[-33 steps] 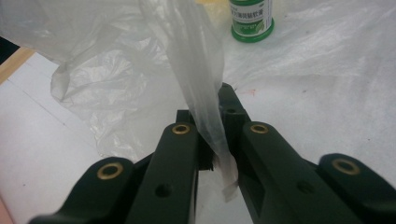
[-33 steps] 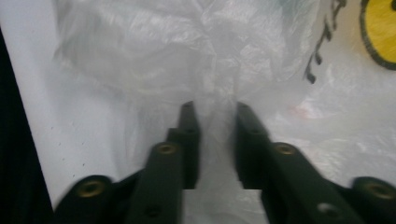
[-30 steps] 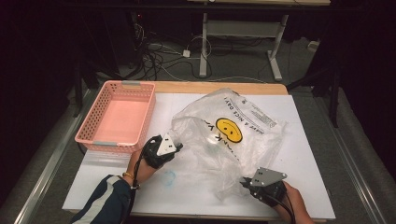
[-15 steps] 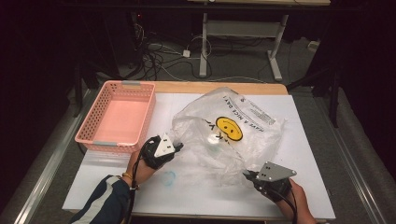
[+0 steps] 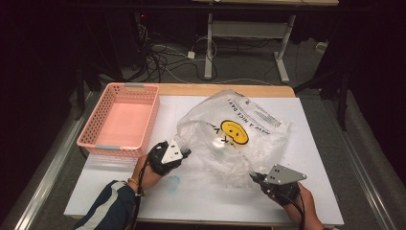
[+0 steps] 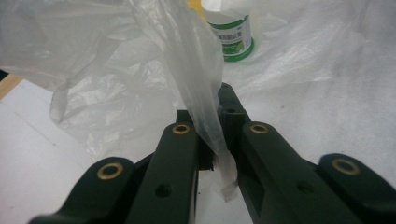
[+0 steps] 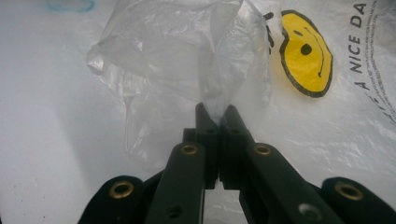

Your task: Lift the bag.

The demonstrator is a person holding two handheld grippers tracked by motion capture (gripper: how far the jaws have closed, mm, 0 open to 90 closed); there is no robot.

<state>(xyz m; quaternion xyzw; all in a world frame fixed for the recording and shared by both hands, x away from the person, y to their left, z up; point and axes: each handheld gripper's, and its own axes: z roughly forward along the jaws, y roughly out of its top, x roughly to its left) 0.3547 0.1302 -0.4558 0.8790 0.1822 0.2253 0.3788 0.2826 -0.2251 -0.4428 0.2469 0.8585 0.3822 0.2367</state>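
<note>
While the clear plastic bag with its yellow smiley lies crumpled at the centre of the high view on the white table, the left gripper pinches its lower-left edge and the right gripper its lower-right edge; a pink basket sits at left. Left gripper view: fingers pressed on a bag fold; a green-labelled bottle at top centre. Right gripper view: fingers clamp bag film at centre.
</note>
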